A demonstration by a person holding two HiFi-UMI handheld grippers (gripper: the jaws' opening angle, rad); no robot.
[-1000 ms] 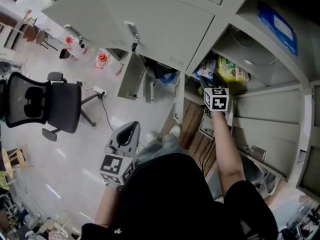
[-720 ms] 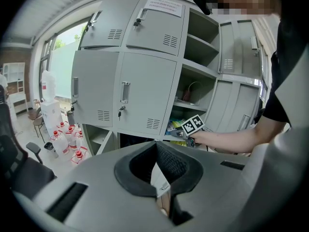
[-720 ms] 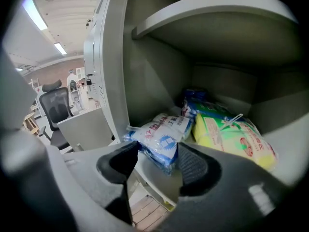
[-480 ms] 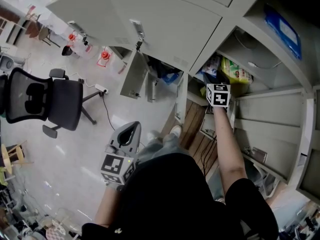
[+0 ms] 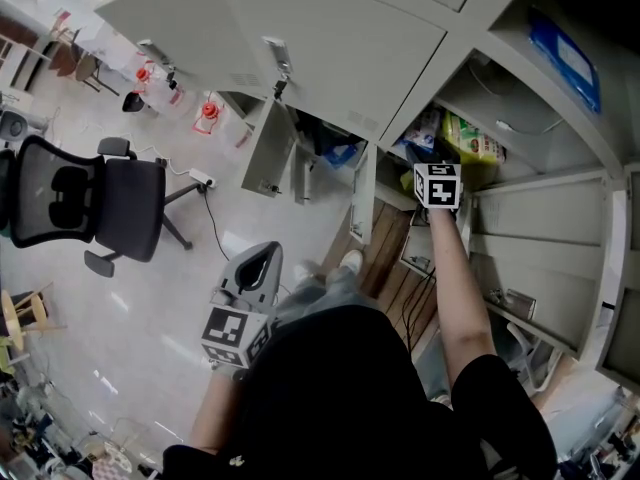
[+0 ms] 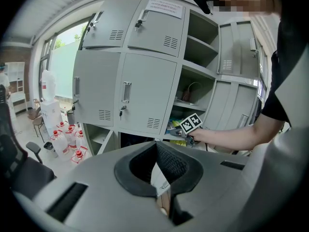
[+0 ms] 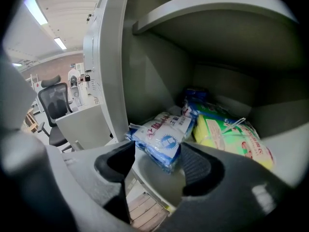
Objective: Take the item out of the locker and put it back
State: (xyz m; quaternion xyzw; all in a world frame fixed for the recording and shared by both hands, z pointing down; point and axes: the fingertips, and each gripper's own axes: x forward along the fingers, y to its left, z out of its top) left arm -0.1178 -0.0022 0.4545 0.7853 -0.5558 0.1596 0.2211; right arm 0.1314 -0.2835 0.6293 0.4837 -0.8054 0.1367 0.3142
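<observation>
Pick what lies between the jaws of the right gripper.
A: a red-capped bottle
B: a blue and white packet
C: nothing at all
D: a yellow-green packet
B: in the right gripper view, the blue and white packet lies on the locker shelf between the opening jaws of the right gripper; the yellow-green packet lies beside it, outside the jaws.
</observation>
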